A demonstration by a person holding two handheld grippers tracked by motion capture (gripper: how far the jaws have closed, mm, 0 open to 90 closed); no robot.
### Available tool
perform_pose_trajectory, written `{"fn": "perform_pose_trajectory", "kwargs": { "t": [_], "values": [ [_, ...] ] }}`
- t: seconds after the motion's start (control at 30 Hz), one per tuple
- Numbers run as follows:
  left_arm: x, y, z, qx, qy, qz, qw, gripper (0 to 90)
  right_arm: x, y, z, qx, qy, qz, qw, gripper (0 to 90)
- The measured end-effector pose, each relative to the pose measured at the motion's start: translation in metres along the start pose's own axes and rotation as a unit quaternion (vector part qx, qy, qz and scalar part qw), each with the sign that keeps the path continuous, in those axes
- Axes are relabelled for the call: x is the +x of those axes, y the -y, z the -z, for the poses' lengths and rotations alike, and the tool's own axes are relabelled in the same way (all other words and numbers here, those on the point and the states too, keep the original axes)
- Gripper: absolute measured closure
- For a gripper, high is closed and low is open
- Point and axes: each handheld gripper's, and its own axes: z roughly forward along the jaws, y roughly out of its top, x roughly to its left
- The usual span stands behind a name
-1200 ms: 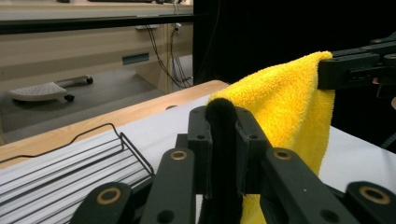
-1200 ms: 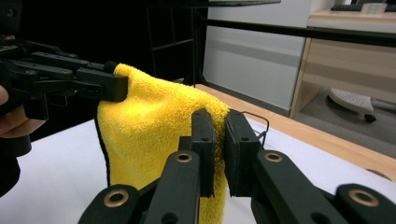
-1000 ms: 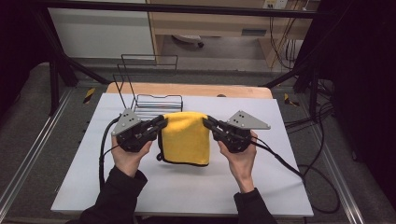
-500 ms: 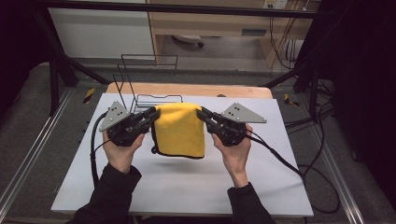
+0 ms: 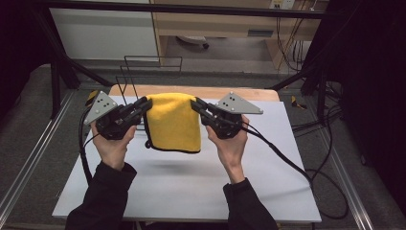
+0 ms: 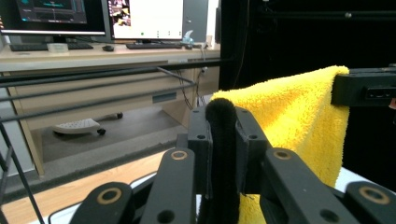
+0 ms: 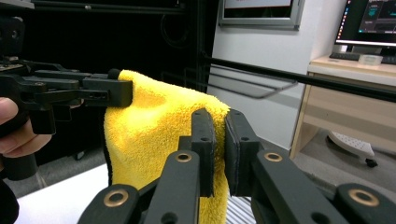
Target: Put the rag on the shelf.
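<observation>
a folded yellow towel (image 5: pixel 173 122) hangs in the air above the far half of the desk (image 5: pixel 191 182), carried by its top fold between two hand-held tools. the left claw (image 5: pixel 142 104) is clamped on the towel's upper left corner and the right claw (image 5: pixel 195 104) on its upper right corner; in each gripper view the jaws stand pressed together on the pile, with the other claw pinching the far corner. the step in hand appears to be a two-handed carry of the towel, probably toward the black wire rack (image 5: pixel 143 76) standing just beyond it at the far edge. if so, the next move calls for holding both corners level, clearing the rack's top bar, and draping the cloth over it before either grip is released. the desk is a white sheet over a wooden top, set in a dark metal frame; cables (image 5: pixel 297 167) trail to the right, and beyond lie a grey floor and a wooden bench with monitors (image 6: pixel 98 16).
</observation>
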Motion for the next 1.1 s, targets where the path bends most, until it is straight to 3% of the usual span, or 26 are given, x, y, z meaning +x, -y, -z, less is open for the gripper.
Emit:
{"fn": "perform_pose_trajectory", "kwargs": {
  "t": [0.67,1.1],
  "values": [
    [0.026,-0.037,0.007,-0.046,-0.031,0.004,0.9985,79.1,0.005,-0.042,-0.033,-0.032,0.006,0.010,0.9994,83.7],
    [0.039,-0.062,0.003,-0.064,-0.038,0.006,0.9972,79.1,0.003,-0.068,-0.048,-0.050,0.014,0.015,0.9985,83.7]
  ]
}}
